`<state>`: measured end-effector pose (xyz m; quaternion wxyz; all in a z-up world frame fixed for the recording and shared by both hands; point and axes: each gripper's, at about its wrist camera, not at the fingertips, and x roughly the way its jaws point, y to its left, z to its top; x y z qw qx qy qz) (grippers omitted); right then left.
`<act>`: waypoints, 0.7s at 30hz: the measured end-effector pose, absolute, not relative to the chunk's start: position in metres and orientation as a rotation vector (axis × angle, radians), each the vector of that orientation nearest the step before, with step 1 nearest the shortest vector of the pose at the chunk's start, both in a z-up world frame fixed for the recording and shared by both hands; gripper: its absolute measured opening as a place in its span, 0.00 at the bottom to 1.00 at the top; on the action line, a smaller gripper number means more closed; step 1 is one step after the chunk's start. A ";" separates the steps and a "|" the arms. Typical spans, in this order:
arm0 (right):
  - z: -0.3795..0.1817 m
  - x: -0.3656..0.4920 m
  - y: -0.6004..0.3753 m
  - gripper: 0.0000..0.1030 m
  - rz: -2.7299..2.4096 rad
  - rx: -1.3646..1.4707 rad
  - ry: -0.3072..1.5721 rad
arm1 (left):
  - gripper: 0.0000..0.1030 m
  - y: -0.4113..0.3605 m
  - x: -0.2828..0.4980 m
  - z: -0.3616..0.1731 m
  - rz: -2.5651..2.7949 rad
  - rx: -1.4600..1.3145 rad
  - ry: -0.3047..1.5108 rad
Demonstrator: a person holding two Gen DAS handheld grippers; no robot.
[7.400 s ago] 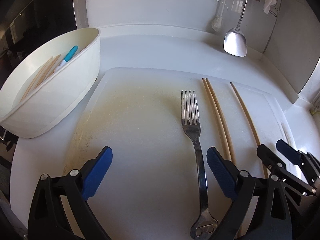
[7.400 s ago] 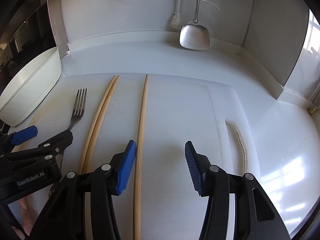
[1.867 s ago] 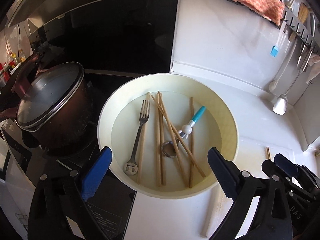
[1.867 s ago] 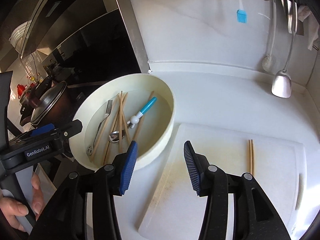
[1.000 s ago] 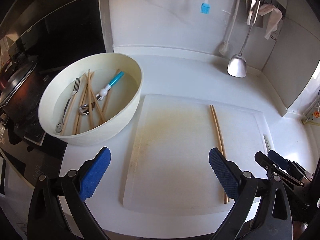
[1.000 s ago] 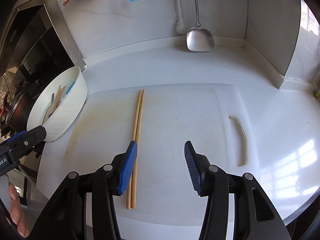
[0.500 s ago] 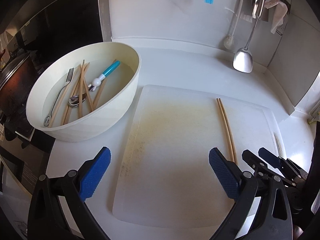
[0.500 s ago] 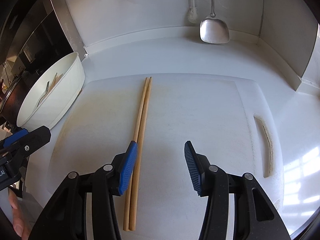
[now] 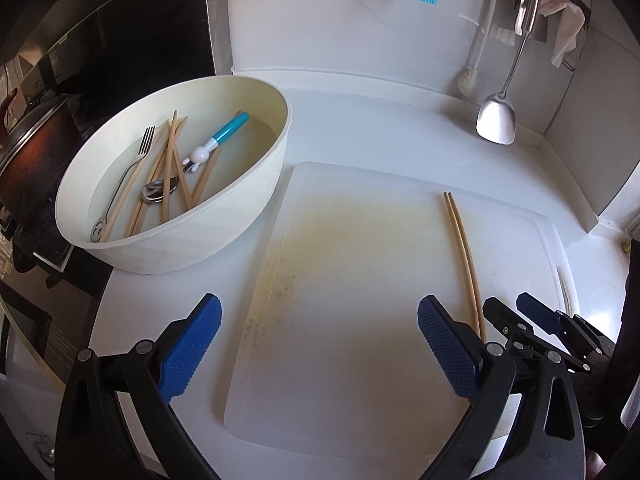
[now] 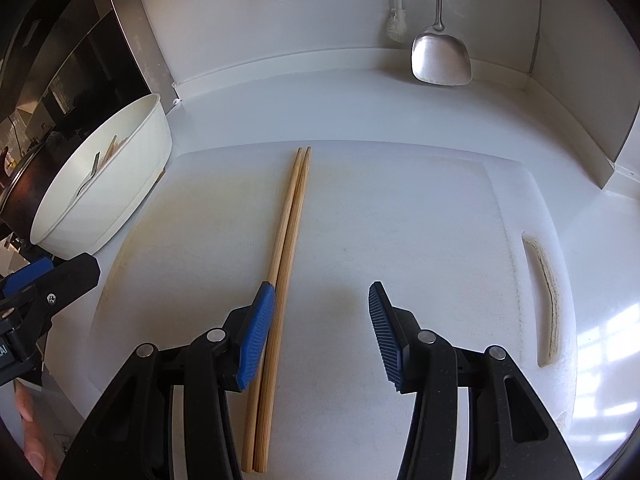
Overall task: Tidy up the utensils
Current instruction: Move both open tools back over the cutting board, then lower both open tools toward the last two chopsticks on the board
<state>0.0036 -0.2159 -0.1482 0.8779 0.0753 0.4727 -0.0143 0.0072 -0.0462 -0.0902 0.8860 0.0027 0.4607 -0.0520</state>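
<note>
Right gripper (image 10: pixel 322 322) wide open beside chopsticks (image 10: pixel 286 248)

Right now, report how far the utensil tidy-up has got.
Done: a fork, a spoon and several chopsticks already lie in the bowl. In hand: nothing; the left claw and right claw are open and empty. Left: one chopstick pair on the cutting board, beside the right claw's left finger.

A home kitchen is shown: a lidded pot (image 9: pixel 28 148) on a stove, a spatula (image 9: pixel 496 120) hung on the wall, a cutting board (image 9: pixel 360 280) laid on the white tabletop (image 9: pixel 360 120).
</note>
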 end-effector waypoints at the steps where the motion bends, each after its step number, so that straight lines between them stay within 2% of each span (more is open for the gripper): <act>1: -0.149 0.004 -0.215 0.46 -0.031 0.155 0.985 | 0.94 -0.046 0.007 -0.091 -0.107 0.005 0.960; 21: -0.156 0.013 -0.196 0.46 -0.061 0.008 0.982 | 0.94 -0.049 0.012 -0.097 -0.111 -0.002 0.974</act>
